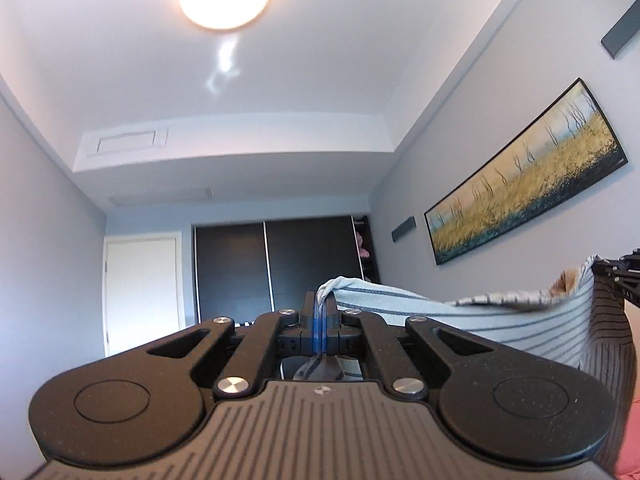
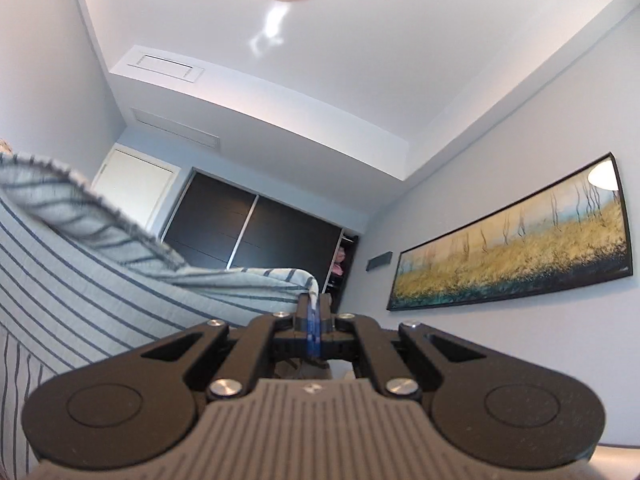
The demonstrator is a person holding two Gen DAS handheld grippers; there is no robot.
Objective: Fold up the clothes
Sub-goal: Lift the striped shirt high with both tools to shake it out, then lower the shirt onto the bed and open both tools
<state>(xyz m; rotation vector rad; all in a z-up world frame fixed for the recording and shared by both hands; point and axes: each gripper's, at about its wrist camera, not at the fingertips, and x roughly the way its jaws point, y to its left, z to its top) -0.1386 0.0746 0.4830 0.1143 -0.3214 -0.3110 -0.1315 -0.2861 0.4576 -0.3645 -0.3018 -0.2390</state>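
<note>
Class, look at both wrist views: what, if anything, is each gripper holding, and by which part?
Both hold the same striped garment. The left gripper and the right gripper are each shut on its top edge, one at each end, and the cloth sags between them.

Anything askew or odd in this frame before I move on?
Nothing stands out. The left gripper and right gripper are each shut on the striped garment, which sags between them. The wardrobe stands partly open at its right end.
</note>
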